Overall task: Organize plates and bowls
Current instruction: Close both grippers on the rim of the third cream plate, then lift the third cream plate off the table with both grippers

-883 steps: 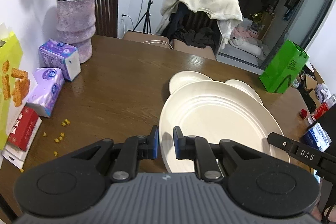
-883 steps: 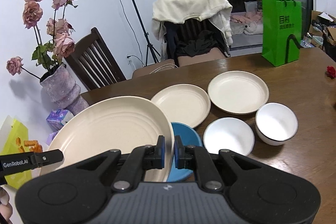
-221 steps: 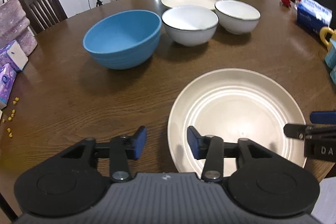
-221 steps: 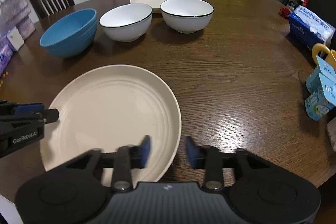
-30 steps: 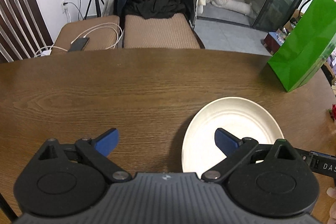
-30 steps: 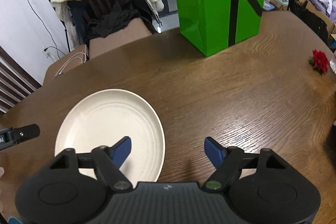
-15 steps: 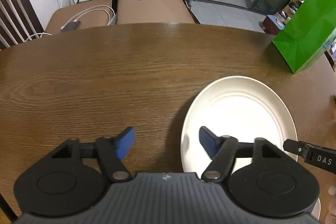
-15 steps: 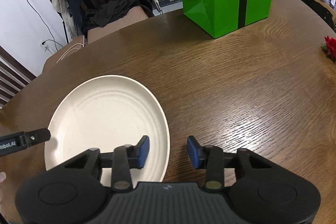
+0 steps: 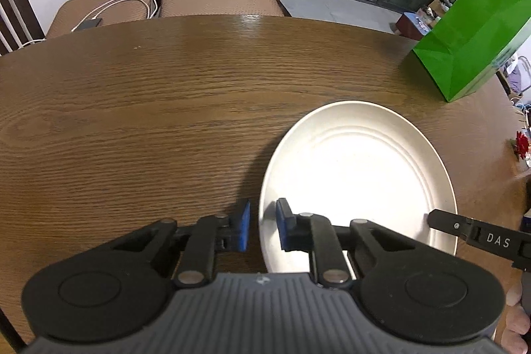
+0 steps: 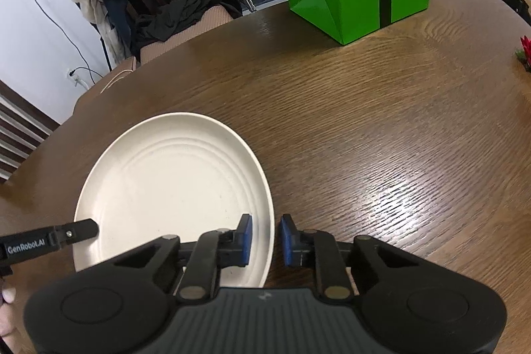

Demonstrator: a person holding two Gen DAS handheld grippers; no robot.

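Plate (image 9: 358, 175): one, cream, lying flat on the table (image 9: 132, 121) near the green bag (image 9: 478, 35) — round, no long axis.
Left gripper (image 9: 262, 229): jaws just closing, straddling the plate's left rim; contact hard to tell.
Right gripper (image 10: 265, 239): closing likewise over the right rim.
Hidden: plate's near edge — gripper bodies are covering it.

Left gripper (image 9: 262, 229) jaws just closing, straddling the cream plate (image 9: 358, 175)'s left rim; green paper bag (image 9: 474, 35) at the wooden table (image 9: 132, 121)'s far right edge.
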